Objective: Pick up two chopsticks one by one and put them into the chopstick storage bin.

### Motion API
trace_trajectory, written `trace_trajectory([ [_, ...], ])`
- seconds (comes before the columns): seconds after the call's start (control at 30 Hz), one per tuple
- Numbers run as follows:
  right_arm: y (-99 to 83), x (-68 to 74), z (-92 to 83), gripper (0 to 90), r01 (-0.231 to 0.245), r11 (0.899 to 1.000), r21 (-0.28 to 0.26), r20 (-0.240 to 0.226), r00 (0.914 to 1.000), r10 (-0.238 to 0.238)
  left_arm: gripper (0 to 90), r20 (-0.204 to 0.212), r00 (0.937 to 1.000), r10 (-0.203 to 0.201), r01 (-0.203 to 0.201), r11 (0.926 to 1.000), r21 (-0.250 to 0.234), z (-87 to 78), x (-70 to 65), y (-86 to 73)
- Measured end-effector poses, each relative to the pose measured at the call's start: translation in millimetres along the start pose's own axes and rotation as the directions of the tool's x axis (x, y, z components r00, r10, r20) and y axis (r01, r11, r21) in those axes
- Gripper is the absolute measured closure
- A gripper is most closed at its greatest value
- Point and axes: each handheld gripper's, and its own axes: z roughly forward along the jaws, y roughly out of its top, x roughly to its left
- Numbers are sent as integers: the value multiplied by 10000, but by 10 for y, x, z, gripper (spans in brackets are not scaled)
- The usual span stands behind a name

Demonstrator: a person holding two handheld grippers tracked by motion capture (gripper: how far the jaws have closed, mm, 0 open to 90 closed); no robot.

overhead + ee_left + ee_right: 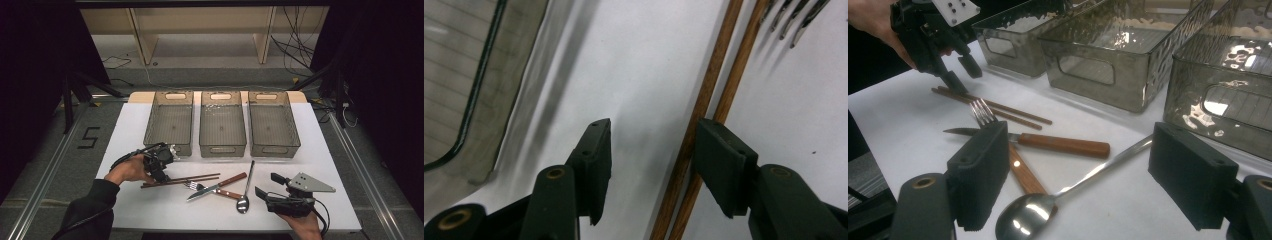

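Below, left gripper [651, 150] – jaws parted wide, 1 jaw over the 2 chopsticks [704, 125], nothing held, right gripper [1073, 180] – jaws wide apart, empty, above spoon [1048, 207].

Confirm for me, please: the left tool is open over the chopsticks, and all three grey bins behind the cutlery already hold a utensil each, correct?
Not quite. The left tool is indeed open at the chopsticks, but the three grey bins hold no utensils; the high view shows them empty. The fork, knife and spoon lie on the table in front of them.
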Motion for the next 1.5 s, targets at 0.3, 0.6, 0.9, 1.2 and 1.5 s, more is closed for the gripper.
trace_trajectory([
  [0.3,0,-5,-2,252,-53,10000,-13,-24,10000,53,512,59,9988,478,-479,9986,244,21,-28,48],
  [0.6,0,-11,-3,254,-64,10000,-21,5,10000,64,565,-39,9949,1007,-1003,9935,538,55,-48,110],
  [0.9,0,-15,0,255,-108,9999,7,29,9999,108,658,290,9892,1440,-1458,9866,730,74,-55,143],
  [1.2,-1,-20,-1,257,-132,9999,-6,24,9999,132,795,658,9849,1601,-1642,9845,619,74,-67,131],
  [1.5,-1,-25,1,257,-159,9999,-10,7,9999,159,839,611,9770,2043,-2076,9768,530,66,-93,116],
])
